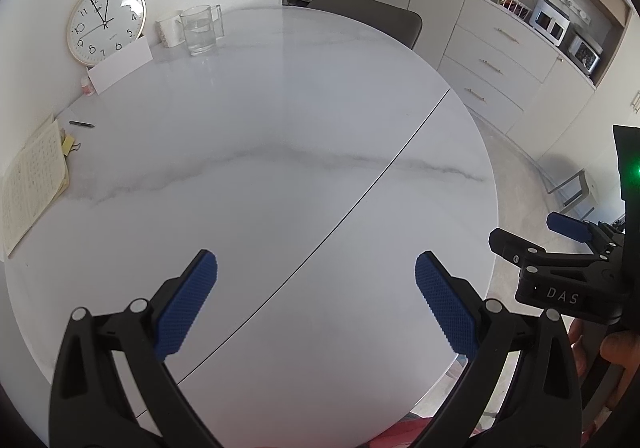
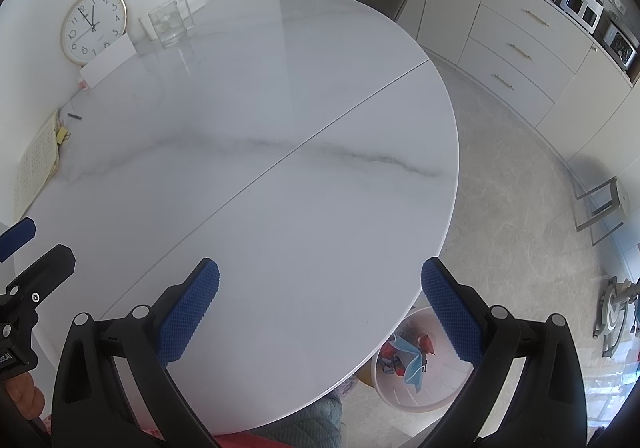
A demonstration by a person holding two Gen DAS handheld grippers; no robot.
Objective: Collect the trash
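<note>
Two claws are held above the near edge of the round marble desk (image 1: 280, 95), and both are spread wide with nothing between the blue pads: the left claw (image 1: 316, 304) and the right claw (image 2: 320, 308). No loose trash is seen on the desk's open middle. The collected trash (image 2: 408, 356), a blue face mask and coloured wrappers, lies in the pale bin (image 2: 424, 400) on the floor just beside the desk's near right edge. The task is judged nearly finished. If a last check is intended, the far left rim should be scanned slowly, and the booklet (image 1: 34, 179), pen (image 1: 81, 124), yellow clip (image 1: 71, 145), clock (image 1: 106, 23) and glass jug (image 1: 200, 29) should be left alone, as they do not look like trash. Only the right wrist view shows the bin and its contents; in the left wrist view the bin is hidden, while the right claw's side and part of a hand (image 1: 612, 352) are seen.
</note>
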